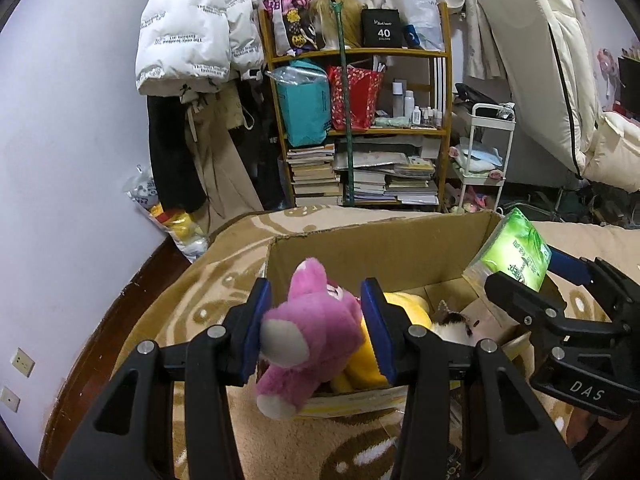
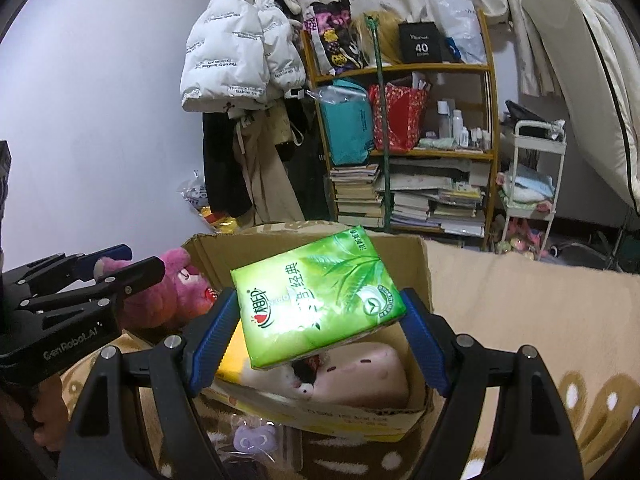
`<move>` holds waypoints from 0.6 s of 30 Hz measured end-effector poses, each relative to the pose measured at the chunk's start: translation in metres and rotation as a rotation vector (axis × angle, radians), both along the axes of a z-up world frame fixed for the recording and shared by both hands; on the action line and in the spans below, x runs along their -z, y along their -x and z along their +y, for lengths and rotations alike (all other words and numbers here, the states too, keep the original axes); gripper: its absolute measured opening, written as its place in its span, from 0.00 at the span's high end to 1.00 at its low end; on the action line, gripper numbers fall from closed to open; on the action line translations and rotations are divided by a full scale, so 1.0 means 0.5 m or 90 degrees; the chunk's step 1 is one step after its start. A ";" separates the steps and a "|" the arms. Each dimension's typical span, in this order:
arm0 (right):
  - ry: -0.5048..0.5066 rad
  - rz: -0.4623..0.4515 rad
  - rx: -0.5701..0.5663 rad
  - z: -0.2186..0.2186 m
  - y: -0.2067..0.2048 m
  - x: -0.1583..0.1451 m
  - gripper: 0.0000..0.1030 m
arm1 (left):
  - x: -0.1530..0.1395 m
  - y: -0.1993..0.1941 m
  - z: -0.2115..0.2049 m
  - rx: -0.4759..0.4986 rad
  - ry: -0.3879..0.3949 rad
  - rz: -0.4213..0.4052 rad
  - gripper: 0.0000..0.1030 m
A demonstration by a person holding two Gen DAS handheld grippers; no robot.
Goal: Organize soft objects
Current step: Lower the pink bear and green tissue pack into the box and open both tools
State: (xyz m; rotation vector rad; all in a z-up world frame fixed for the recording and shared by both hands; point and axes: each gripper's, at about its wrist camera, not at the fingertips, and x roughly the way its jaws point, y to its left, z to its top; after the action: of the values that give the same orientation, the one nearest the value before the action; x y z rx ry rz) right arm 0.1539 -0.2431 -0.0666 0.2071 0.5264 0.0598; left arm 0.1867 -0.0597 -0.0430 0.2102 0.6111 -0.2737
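Note:
My left gripper (image 1: 316, 328) is shut on a pink plush bear (image 1: 308, 336) and holds it over the near left rim of an open cardboard box (image 1: 384, 248). The bear also shows in the right wrist view (image 2: 176, 292). My right gripper (image 2: 320, 320) is shut on a green tissue pack (image 2: 316, 300) above the box (image 2: 420, 264); the pack also shows in the left wrist view (image 1: 512, 252). Inside the box lie a yellow plush (image 1: 404, 308), a white cat plush (image 1: 452, 324) and a pale pink plush (image 2: 368, 376).
The box stands on a bed with a tan patterned blanket (image 1: 224, 280). Behind it are a wooden shelf (image 1: 360, 120) of books and bags, hanging coats (image 1: 192, 40), a white cart (image 1: 484, 152) and a small purple item (image 2: 252, 440) in front of the box.

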 end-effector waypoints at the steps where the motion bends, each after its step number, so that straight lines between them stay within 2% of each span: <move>1: -0.003 0.003 -0.001 -0.001 0.000 0.002 0.18 | 0.002 -0.002 0.002 -0.001 0.002 0.003 0.56; 3: -0.003 0.007 -0.005 0.001 0.002 0.004 0.18 | 0.003 -0.002 0.005 -0.002 0.005 0.009 0.55; 4: -0.001 0.009 -0.006 0.002 0.003 0.005 0.18 | 0.003 -0.003 0.007 -0.003 0.006 0.011 0.47; 5: 0.001 0.011 -0.006 0.003 0.003 0.005 0.18 | 0.002 -0.002 0.010 -0.004 0.008 0.010 0.44; 8: 0.014 0.020 -0.010 0.009 0.001 0.005 0.17 | 0.000 0.005 0.015 -0.006 0.006 0.000 0.41; 10: 0.013 0.022 -0.013 0.011 0.002 0.006 0.17 | 0.000 0.006 0.019 -0.010 0.001 0.001 0.35; 17: 0.021 0.034 -0.026 0.016 0.008 0.003 0.16 | 0.007 0.007 0.046 -0.022 -0.012 0.026 0.31; 18: 0.019 0.033 -0.027 0.015 0.006 0.001 0.16 | 0.007 0.007 0.050 -0.026 -0.012 0.029 0.27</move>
State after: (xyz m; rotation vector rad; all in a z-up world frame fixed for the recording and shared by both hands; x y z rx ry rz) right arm 0.1509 -0.2354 -0.0673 0.1690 0.5836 0.0877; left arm 0.1831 -0.0346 -0.0464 0.2096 0.6617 -0.2343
